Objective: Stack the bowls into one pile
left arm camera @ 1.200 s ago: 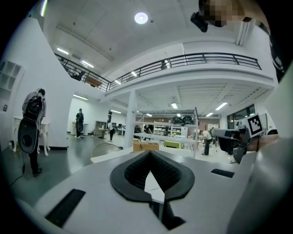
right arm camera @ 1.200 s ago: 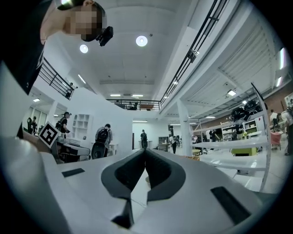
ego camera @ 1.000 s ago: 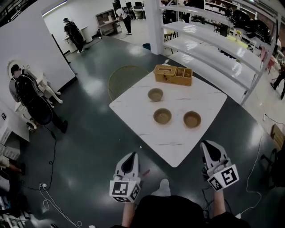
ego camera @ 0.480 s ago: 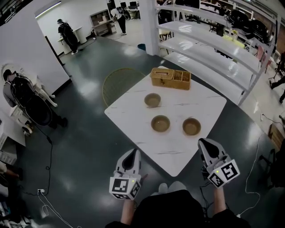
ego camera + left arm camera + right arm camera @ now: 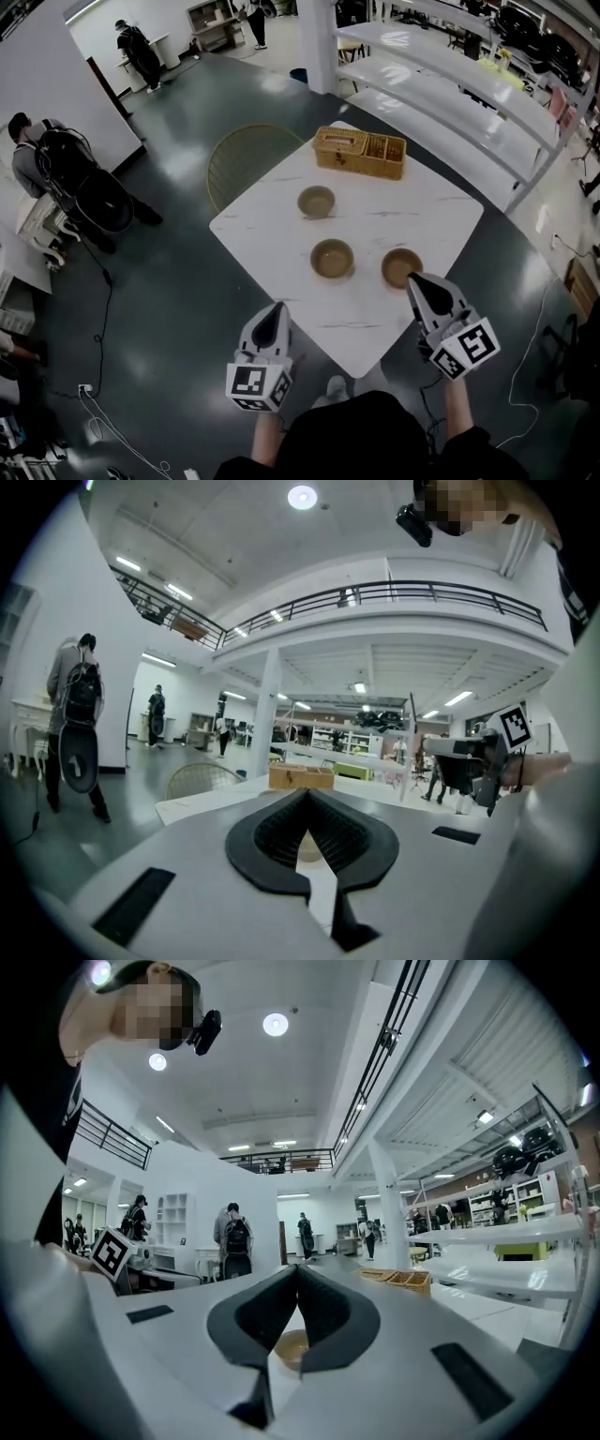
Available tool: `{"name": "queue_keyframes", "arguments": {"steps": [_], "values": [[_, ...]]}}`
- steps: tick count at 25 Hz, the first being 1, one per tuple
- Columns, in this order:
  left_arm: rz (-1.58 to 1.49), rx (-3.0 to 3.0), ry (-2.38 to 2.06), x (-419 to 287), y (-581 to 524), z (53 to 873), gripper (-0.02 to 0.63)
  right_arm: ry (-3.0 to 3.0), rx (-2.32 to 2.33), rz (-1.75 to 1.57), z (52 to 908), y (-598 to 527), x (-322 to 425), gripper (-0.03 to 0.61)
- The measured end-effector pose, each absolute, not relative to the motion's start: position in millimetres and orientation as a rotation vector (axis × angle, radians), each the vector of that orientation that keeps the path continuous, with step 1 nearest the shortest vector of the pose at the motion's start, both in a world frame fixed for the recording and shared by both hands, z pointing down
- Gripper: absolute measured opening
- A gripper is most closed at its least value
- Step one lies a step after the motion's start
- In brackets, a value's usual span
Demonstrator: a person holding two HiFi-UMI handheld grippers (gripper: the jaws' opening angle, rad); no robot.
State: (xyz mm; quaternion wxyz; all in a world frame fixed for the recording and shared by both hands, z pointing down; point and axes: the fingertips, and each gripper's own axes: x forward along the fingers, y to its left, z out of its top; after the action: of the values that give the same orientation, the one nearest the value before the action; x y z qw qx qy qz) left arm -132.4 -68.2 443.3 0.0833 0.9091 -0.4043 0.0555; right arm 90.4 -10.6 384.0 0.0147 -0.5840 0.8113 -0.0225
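Three tan bowls stand apart on the white marble table [image 5: 281, 234]: a far bowl [image 5: 316, 201], a middle bowl [image 5: 332, 258] and a near-right bowl [image 5: 399, 267]. My left gripper [image 5: 277, 308] hangs off the table's near-left edge, shut and empty. My right gripper [image 5: 413, 279] is shut and empty too, its tip just short of the near-right bowl. In the left gripper view a bowl [image 5: 308, 847] shows low behind the shut left gripper [image 5: 306, 794]. In the right gripper view a bowl [image 5: 291, 1347] sits close behind the shut right gripper [image 5: 297, 1267].
A wicker basket [image 5: 360, 152] stands at the table's far corner. A round wire chair [image 5: 246, 159] is behind the table's left side. White shelving [image 5: 450, 84] runs along the right. People stand far left [image 5: 56, 159], and cables lie on the dark floor.
Both grippers have moved forward toward the table. The right tip has come from short of the table's edge to just before the near-right bowl. Both stayed shut.
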Motion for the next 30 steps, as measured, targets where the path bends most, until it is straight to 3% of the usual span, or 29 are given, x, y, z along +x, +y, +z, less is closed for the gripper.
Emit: {"name": "queue_keyframes", "arguments": {"steps": [17, 30], "values": [[0.169, 2.522, -1.437, -79.0, -136.8, 448.2, 0.015, 2.743, -1.51, -0.193, 377.3, -132.9, 141.1, 0.014], [0.219, 2.418, -1.543, -72.9, -179.2, 467.9, 0.015, 2.855, -1.287, -0.436, 403.8, -222.3, 135.4, 0.014]]}}
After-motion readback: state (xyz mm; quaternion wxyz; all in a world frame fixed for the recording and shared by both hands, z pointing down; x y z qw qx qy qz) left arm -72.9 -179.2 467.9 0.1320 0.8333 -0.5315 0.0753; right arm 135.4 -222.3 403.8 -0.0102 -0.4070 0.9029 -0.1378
